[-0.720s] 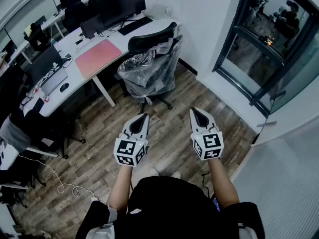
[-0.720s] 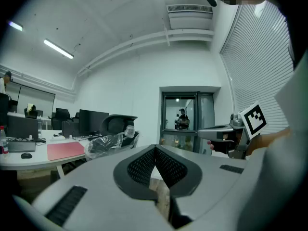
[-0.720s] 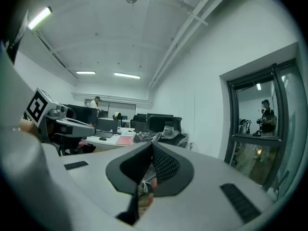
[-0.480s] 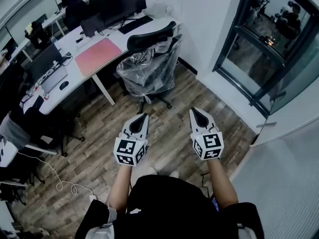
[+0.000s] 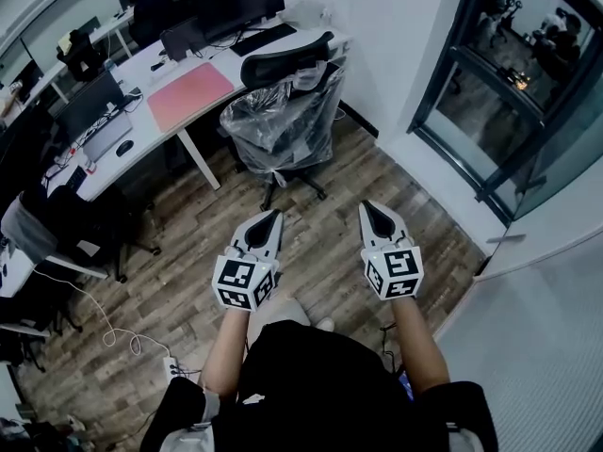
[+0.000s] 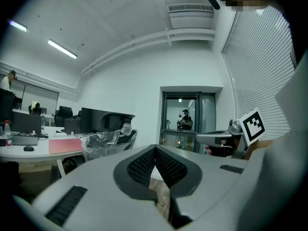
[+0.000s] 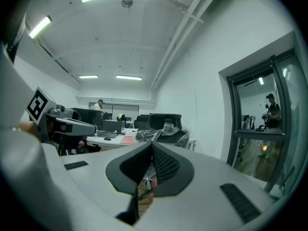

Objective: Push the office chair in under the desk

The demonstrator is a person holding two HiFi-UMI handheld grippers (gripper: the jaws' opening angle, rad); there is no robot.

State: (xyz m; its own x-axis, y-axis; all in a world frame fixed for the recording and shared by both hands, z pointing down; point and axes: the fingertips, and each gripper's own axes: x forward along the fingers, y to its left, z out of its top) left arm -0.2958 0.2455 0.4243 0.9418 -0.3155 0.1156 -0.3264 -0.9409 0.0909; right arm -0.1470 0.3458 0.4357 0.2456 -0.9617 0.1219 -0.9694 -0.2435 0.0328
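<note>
Office chair (image 5: pixel 287 53), wrapped in clear plastic (image 5: pixel 273 125), stands out on the floor beside the white desk (image 5: pixel 188 97), not yet tucked under.
Left gripper (image 5: pixel 271 217) and right gripper (image 5: pixel 369 208) hover side by side, well short of it. Both are clenched and empty, probably so their closed tips can push the backrest.
</note>
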